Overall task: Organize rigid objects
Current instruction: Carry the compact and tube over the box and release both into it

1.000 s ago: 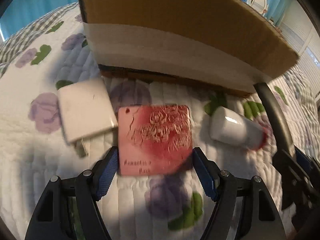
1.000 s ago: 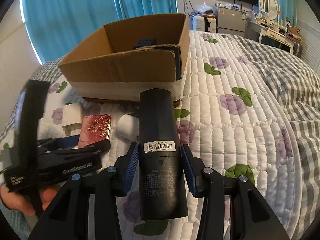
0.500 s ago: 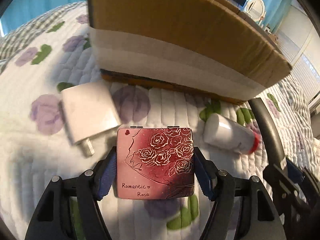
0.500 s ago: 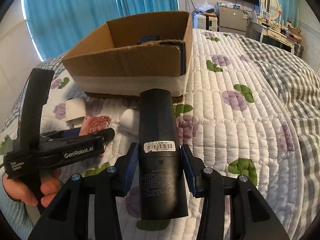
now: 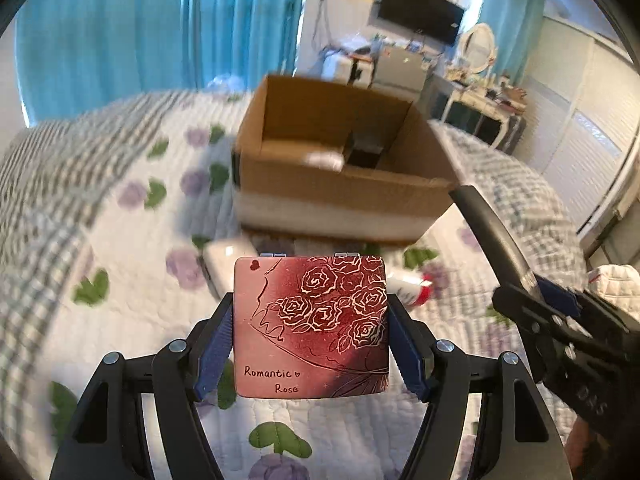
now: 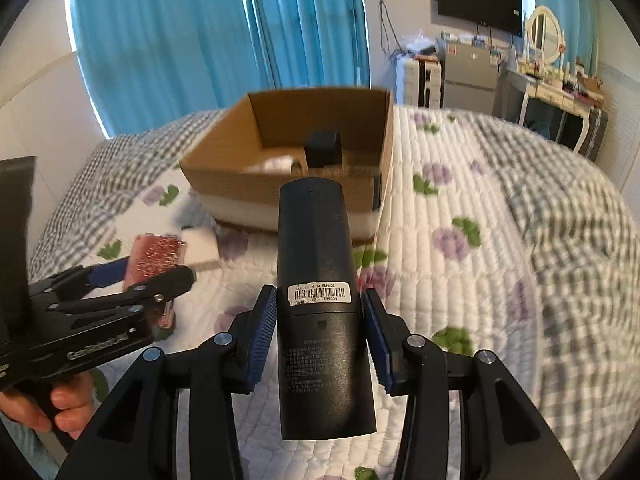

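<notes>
left gripper (image 5: 310, 334) grasping red case (image 5: 311, 326), lettered "Romantic Rose" | right gripper (image 6: 320, 328) clenched round black cylinder (image 6: 320, 300), barcode sticker unreadable | cardboard box (image 6: 288, 176) beyond

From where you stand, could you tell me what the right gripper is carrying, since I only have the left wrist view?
Observer: The right gripper is shut on a black cylindrical device with a barcode sticker.
Operator: Thank you. Does the cardboard box have room on its right side?
Observer: From the right wrist view, a black block stands mid-box in the cardboard box; the floor to its right looks bare.
Operator: And is my left gripper's load visible there?
Observer: Yes, the left gripper shows the red rose case edge-on between its pads.
</notes>
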The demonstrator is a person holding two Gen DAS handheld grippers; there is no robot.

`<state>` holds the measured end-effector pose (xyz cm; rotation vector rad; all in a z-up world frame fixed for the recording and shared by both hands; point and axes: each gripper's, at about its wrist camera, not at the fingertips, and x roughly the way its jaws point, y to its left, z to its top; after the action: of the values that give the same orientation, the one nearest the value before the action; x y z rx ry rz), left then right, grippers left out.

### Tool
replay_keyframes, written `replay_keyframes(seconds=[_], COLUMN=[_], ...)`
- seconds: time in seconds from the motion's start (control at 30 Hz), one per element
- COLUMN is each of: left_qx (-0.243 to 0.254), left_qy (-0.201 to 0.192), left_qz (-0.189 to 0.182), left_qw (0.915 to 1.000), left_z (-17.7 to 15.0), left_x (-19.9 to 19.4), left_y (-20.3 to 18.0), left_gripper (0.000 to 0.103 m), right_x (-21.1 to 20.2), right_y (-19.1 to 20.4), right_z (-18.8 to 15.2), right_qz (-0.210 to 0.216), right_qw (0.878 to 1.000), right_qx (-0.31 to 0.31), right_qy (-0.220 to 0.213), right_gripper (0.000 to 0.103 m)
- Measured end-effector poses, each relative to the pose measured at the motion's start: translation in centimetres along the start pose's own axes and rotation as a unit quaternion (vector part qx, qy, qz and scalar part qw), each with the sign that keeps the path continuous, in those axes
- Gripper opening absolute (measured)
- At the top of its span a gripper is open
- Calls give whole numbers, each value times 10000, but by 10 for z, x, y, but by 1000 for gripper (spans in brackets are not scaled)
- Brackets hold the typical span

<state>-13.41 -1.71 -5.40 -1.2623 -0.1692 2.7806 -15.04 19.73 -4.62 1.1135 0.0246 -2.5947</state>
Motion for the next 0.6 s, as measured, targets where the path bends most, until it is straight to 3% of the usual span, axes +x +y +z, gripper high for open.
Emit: replay_keyframes(seconds=[0.27,0.33,0.5,0.6], left_qx=[207,356,473,606], left_qy=[-496,-653,-768,-736], left_qz=[-220,-70,37,137], left_qw=[9983,9972,9959,9954], left_z=[76,102,152,172], left_x=[-39,-40,-11,24], left_y=[-5,-10,-14,-18], left_gripper=[72,72,72,72], right_x=[-48,-50,-32,-10], right_y=[13,14,8,1], right_z=[76,98,144,161], right_qz=[-43,-55,-16,-52], right_qw=[9967,9954,9940,9944], right_qx=[-449,-498,-454,-390], right_qy=[-677,-822,-993,-980], right_gripper=[43,43,43,43])
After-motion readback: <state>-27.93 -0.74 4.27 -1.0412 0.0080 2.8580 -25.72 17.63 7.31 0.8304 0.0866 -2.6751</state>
